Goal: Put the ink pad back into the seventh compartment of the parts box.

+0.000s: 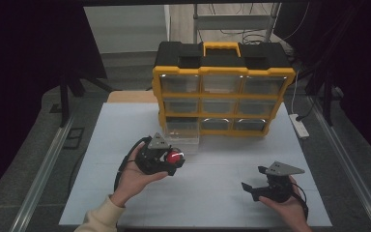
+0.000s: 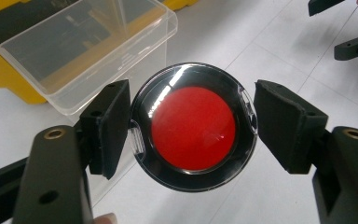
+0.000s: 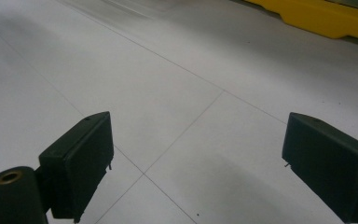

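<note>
A round red disc in a clear, dark-rimmed case (image 2: 193, 128) sits between the pads of my left gripper (image 2: 193, 126), which is shut on its two sides. In the high view that gripper (image 1: 173, 162) hovers left of the table's centre with the red disc (image 1: 176, 157) at its tip, just in front of a clear plastic drawer (image 1: 182, 140). The drawer (image 2: 88, 46) is pulled out of the yellow and black organizer (image 1: 222, 92) and looks empty. My right gripper (image 1: 252, 177) rests low at the front right, open, and its jaws (image 3: 200, 163) have only bare table between them.
The organizer holds several clear drawers and stands at the back of the white table (image 1: 125, 193). A white power strip (image 1: 299, 126) lies at the table's right edge. Bare surface stretches between the two grippers.
</note>
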A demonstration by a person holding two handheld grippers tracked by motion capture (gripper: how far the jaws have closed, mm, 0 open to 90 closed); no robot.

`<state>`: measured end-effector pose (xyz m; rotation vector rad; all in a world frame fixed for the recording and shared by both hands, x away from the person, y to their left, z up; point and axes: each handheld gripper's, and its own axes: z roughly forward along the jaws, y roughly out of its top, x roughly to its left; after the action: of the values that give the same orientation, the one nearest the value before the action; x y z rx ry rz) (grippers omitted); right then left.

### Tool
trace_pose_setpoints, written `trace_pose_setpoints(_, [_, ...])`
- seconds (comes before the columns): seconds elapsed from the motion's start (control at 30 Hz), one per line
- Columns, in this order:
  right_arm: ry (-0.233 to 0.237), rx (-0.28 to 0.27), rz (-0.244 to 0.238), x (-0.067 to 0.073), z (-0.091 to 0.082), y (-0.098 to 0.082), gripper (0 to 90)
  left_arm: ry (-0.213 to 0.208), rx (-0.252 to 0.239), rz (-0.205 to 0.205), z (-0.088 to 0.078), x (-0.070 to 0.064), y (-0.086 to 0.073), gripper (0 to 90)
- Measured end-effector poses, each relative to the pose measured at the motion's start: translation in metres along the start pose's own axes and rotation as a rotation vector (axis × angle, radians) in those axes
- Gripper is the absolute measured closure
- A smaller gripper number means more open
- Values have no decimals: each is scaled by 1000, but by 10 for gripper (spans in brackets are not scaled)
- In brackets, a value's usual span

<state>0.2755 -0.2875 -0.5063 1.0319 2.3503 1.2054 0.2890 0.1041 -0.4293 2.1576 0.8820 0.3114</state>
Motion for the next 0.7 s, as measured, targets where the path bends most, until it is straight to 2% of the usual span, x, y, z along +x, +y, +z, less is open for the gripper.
trace_pose_setpoints(0.3, [2,-7,2,0,-1,0,91,9,-23,-4,4,4,15,304])
trace_pose_setpoints(0.5, [-17,-1,0,0,-3,0,91,7,-32,3,7,5,25,304])
trace_pose_setpoints(0.7, [-3,-3,1,0,-2,0,91,12,-27,7,11,8,32,304])
